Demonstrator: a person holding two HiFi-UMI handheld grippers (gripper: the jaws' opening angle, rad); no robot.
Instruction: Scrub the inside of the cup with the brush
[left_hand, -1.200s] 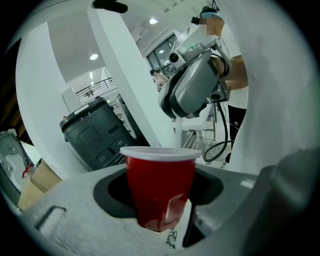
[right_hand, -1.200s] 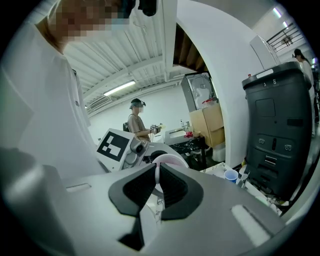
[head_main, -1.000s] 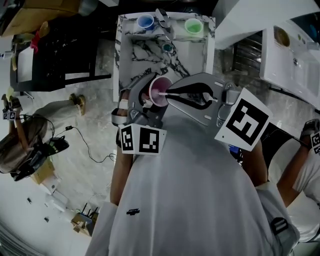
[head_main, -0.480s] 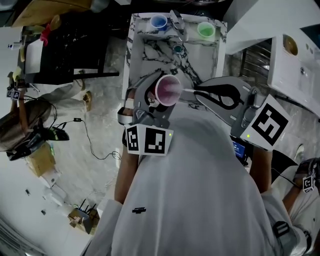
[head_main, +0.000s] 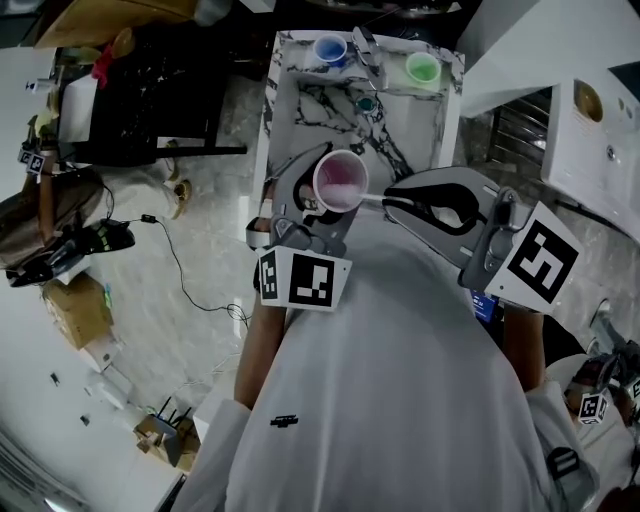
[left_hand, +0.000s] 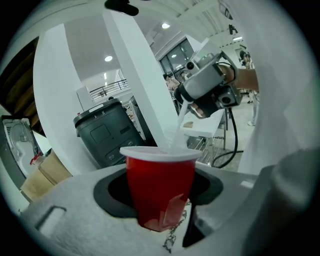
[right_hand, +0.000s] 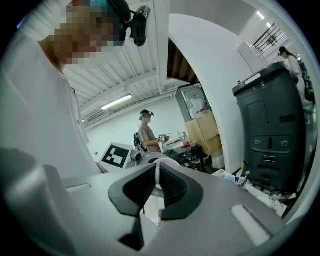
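A red cup (head_main: 341, 182) with a white rim and pink inside is held up over the near edge of the marble table (head_main: 300, 100). My left gripper (head_main: 318, 212) is shut on the red cup (left_hand: 160, 187), its jaws on either side of the cup wall. My right gripper (head_main: 388, 200) is to the cup's right, shut on the white brush handle (head_main: 372, 196). That handle (left_hand: 177, 131) reaches down over the rim into the cup; the brush head is hidden inside. In the right gripper view only a white sliver of the handle (right_hand: 157, 184) shows between the pads.
A blue cup (head_main: 329, 48), a green cup (head_main: 422, 68) and a small dark item (head_main: 366, 103) stand at the table's far end. A dark bin (left_hand: 107, 132) and another person (right_hand: 147, 132) are in the background. Cables lie on the floor at left (head_main: 185, 290).
The right gripper has drawn back to the right of the cup, so more of the handle shows between them. The head view has shifted, and the cup stays in the left gripper.
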